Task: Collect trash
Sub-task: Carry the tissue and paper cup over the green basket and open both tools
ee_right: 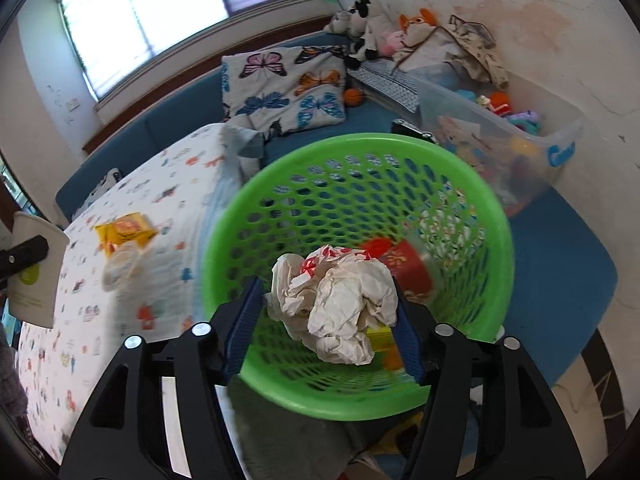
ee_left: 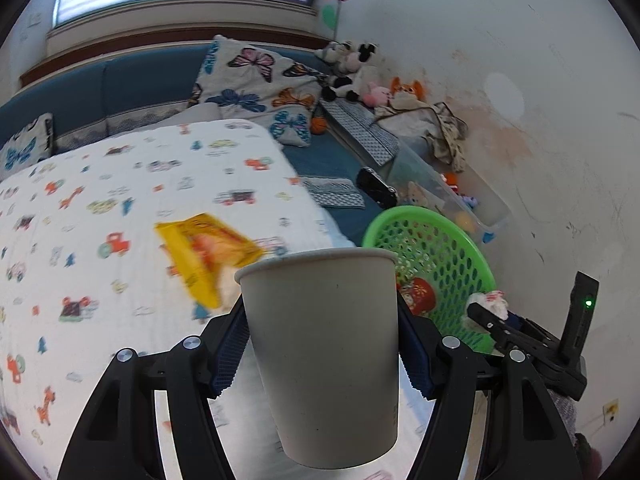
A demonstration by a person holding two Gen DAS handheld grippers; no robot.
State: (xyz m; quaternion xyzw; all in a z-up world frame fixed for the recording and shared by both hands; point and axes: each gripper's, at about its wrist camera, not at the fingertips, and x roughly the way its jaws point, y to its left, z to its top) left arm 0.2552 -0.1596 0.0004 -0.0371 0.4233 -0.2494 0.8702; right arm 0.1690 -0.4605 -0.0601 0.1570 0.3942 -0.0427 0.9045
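My left gripper (ee_left: 322, 344) is shut on a white paper cup (ee_left: 322, 356), held upright above the bed. The cup also shows at the left edge of the right wrist view (ee_right: 34, 268). My right gripper (ee_right: 326, 320) is shut on a crumpled white paper ball (ee_right: 334, 304) and holds it over the green plastic basket (ee_right: 224, 256). The basket also shows in the left wrist view (ee_left: 436, 252), to the right of the cup. A red cup (ee_right: 408, 268) lies inside the basket. A yellow wrapper (ee_left: 204, 252) lies on the bed cover; it also shows in the right wrist view (ee_right: 124, 230).
The bed has a white cover with printed animals and cars (ee_left: 120, 200). Butterfly pillows (ee_left: 256, 88), plush toys (ee_left: 352, 68) and a clear plastic bin of toys (ee_right: 520, 148) sit on the blue bench along the wall. A window (ee_right: 152, 12) is behind.
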